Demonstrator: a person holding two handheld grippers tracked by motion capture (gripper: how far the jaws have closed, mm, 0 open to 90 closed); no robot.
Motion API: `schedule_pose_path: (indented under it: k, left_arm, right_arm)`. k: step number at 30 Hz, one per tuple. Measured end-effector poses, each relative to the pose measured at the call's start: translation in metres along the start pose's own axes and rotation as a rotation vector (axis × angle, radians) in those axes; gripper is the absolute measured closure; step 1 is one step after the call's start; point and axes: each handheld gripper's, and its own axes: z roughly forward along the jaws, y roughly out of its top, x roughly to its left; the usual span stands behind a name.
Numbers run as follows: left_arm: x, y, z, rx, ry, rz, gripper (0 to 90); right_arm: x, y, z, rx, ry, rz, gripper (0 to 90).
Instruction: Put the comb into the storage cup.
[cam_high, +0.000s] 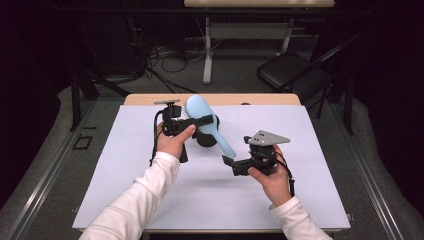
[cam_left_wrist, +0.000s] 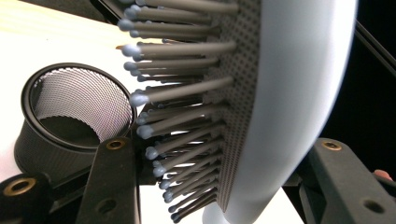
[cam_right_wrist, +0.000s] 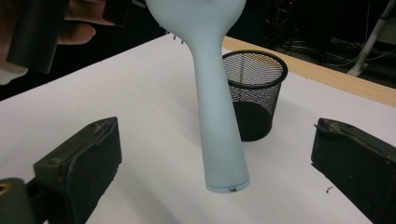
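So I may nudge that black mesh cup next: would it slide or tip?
The mesh cup looks empty and see-through, so probably light and easily slid on the smooth white table. Its base looks narrower than its rim, so a high push might tip it, then it may roll.

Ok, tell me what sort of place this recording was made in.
Probably a lab or studio set up for recording rather than a home: a table under a white sheet ringed by dark curtains, loose cables on the floor behind, a folding chair and another desk at the back.
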Motion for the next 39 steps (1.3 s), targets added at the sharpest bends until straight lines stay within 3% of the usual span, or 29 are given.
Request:
schedule_pose_path:
  k: [9,30,39]
  left_arm:
    - [-0.001,0.006,-0.001,-0.004,0.033,0.028,48.5]
    - [-0.002,0.025,-0.009,-0.025,0.052,0.061,48.4]
    - [-0.006,0.032,-0.011,-0.032,0.082,0.110,48.4]
  right_arm:
    - [0.002,0.001,-0.001,0.001,-0.003,-0.015,0.0]
    - [0.000,0.001,-0.002,0.002,-0.009,-0.009,0.0]
    - [-0.002,0.000,-0.002,0.004,-0.013,-0.003,0.0]
